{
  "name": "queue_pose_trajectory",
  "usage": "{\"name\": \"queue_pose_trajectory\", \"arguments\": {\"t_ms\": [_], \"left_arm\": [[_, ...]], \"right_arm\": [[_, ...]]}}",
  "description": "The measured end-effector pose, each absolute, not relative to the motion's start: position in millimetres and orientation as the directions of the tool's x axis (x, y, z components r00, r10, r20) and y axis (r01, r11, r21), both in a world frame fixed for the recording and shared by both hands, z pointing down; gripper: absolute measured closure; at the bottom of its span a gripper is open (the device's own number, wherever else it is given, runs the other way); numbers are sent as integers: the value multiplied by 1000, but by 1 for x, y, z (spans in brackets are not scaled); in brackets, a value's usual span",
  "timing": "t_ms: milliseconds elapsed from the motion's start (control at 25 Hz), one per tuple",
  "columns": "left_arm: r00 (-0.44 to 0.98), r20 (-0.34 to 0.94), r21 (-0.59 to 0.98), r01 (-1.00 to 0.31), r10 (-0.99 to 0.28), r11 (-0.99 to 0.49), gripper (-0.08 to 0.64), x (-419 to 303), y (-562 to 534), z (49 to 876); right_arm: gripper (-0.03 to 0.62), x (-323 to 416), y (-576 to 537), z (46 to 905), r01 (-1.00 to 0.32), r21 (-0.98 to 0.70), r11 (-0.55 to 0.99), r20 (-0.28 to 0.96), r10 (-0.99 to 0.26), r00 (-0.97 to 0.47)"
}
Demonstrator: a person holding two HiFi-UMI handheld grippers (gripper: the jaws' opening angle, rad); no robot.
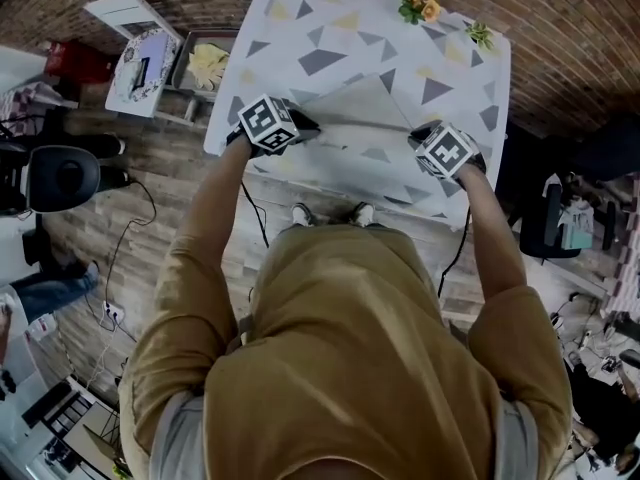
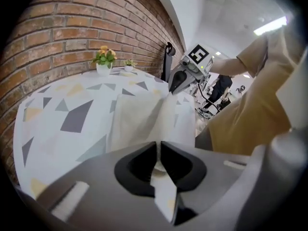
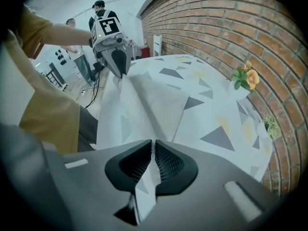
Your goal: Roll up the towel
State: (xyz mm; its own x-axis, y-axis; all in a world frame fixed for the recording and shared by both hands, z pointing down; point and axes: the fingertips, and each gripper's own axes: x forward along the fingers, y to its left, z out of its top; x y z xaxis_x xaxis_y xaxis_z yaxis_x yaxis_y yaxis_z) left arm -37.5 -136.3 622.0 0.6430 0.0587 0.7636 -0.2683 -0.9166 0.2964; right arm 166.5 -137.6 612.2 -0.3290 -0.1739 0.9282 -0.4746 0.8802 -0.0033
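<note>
1. Towel (image 1: 360, 103) is pale and lies on the light patterned tablecloth (image 1: 330, 28). In the head view its far border is hard to follow against the cloth.
2. In that view each marker cube covers most of its jaws, so the grip does not show there.
3. The cubes carry only black-and-white square patterns. The print on a box (image 1: 145, 63) beside the table is too small to read.
4. The left gripper (image 2: 159, 150) has its jaws pressed together on a thin fold of the towel's near edge, and the fabric passes between the pads.
5. The right gripper (image 3: 153, 150) pinches the same edge in the same way, with the jaws nearly together and cloth between them.
6. The two grippers are well apart. The towel edge is lifted between them, and the rest slopes down to the table.
7. A pot of orange flowers (image 3: 245, 78) stands at the far side by the brick wall (image 2: 72, 28).
</note>
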Motion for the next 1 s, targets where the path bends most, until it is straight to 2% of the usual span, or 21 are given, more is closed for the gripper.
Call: {"name": "queue_pose_trajectory", "arguments": {"t_ms": [160, 320, 480, 680, 800, 1000], "left_arm": [[640, 768, 301, -315, 32, -900, 468, -39, -151, 629], [626, 779, 250, -376, -46, -892, 468, -40, -166, 637], [573, 809, 119, -381, -133, -917, 458, -41, -173, 640], [526, 821, -12, -373, -222, -928, 402, -41, -172, 649], [533, 806, -13, -417, -256, -909, 400, -42, -173, 652], [553, 780, 13, -483, -293, -876, 397, -43, -174, 650]], "right_arm": [[563, 170, -151, 620, -501, -26, 865, 928, -166, -334], [560, 175, -162, 631, -524, 25, 851, 933, -207, -293], [557, 187, -158, 653, -520, 93, 849, 946, -238, -219], [535, 192, -157, 662, -548, 179, 817, 921, -336, -199], [535, 191, -160, 660, -573, 237, 785, 889, -413, -198], [534, 194, -159, 658, -634, 238, 736, 867, -455, -203]]}}
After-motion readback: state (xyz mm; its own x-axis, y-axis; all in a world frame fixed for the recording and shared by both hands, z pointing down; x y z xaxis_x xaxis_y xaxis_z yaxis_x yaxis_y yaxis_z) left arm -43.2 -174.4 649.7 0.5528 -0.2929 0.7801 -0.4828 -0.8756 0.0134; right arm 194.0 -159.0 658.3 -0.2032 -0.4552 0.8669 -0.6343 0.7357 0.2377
